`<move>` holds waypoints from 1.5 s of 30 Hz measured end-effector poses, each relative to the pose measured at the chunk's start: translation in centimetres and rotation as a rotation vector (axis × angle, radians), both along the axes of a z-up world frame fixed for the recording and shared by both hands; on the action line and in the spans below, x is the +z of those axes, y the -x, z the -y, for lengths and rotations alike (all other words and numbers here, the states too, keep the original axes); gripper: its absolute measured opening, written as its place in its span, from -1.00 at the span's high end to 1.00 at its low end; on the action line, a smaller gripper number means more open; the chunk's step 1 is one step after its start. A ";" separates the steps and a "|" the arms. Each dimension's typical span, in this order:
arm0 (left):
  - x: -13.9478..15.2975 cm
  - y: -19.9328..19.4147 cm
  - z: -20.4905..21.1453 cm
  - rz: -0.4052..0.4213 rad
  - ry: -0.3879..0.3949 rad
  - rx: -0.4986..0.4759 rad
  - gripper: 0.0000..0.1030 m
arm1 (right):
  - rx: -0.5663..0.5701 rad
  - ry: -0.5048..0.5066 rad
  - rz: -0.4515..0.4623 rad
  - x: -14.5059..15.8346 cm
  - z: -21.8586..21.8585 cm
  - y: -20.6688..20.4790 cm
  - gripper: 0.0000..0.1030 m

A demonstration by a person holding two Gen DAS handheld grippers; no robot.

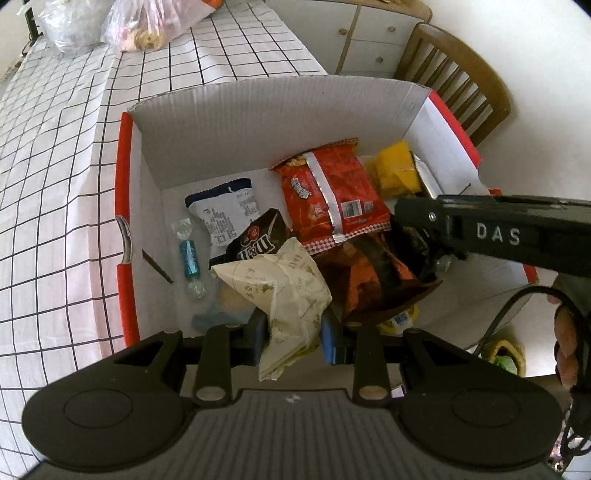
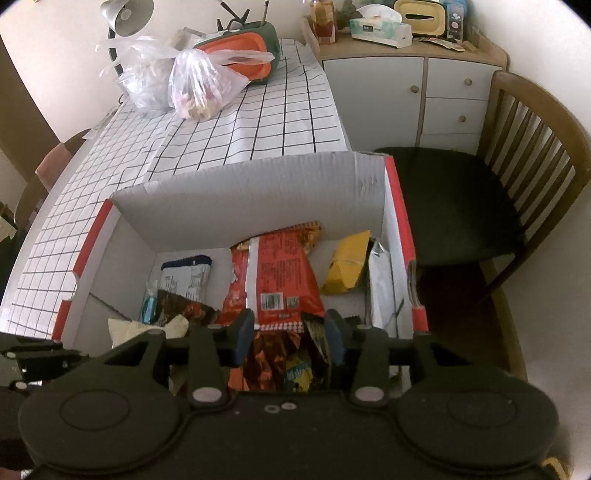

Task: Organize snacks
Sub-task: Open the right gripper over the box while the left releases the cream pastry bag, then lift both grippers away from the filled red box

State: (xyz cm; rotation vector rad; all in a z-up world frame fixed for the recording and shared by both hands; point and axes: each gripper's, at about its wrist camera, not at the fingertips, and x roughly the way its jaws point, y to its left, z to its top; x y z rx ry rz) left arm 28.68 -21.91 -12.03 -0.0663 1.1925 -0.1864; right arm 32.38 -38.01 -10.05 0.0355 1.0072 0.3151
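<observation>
A white cardboard box with red edges [image 1: 236, 122] [image 2: 243, 199] holds several snack packs. My left gripper [image 1: 293, 338] is shut on a cream paper-wrapped snack [image 1: 284, 291], held just above the box's near side. My right gripper [image 2: 290, 336] is over the box's near right part, jaws closed on a dark orange-and-black packet [image 2: 273, 358], which shows in the left wrist view [image 1: 373, 280] hanging from it. In the box lie a red chip bag [image 1: 328, 195] [image 2: 280, 273], a yellow pack [image 1: 397, 170] [image 2: 347, 266], a white-and-blue pack [image 1: 225, 218] [image 2: 188, 275], a dark brown pack [image 1: 258, 240] and a blue candy [image 1: 189, 258].
The box stands on a table with a black-grid white cloth [image 1: 55, 147] [image 2: 236, 125]. Plastic bags of snacks [image 2: 199, 85] [image 1: 147, 26] and an orange-green container [image 2: 243, 55] lie at the far end. A wooden chair [image 2: 461, 206] and a white cabinet [image 2: 417, 96] stand to the right.
</observation>
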 end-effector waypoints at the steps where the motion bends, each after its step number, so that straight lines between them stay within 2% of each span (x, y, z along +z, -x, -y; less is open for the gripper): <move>1: 0.0 0.2 0.1 0.004 -0.004 0.001 0.43 | 0.000 -0.002 0.001 0.1 0.1 0.2 0.17; 8: 0.8 1.1 0.5 0.037 -0.009 0.014 0.38 | 0.018 -0.022 0.032 1.4 0.7 1.9 -0.15; 12: 1.9 2.2 0.5 0.081 0.000 0.028 -0.03 | 0.024 -0.032 0.057 2.7 1.1 3.1 -0.23; 16: 3.2 3.3 0.4 0.122 0.008 0.042 -0.06 | 0.030 -0.042 0.088 4.0 1.4 4.3 -0.34; 24: 5.9 5.9 -0.2 0.208 0.027 0.067 -0.27 | 0.032 -0.080 0.156 6.8 1.9 6.9 -0.67; 32: 8.4 8.0 -1.1 0.270 0.027 0.077 -0.32 | 0.023 -0.122 0.214 9.0 2.2 9.2 -0.74; 35: 9.2 8.6 -1.4 0.293 0.034 0.074 -0.38 | 0.006 -0.145 0.232 9.6 2.5 10.1 -0.98; 45: 11.0 11.4 -3.4 0.360 0.073 0.109 -0.66 | -0.027 -0.174 0.296 10.4 3.2 13.2 -1.00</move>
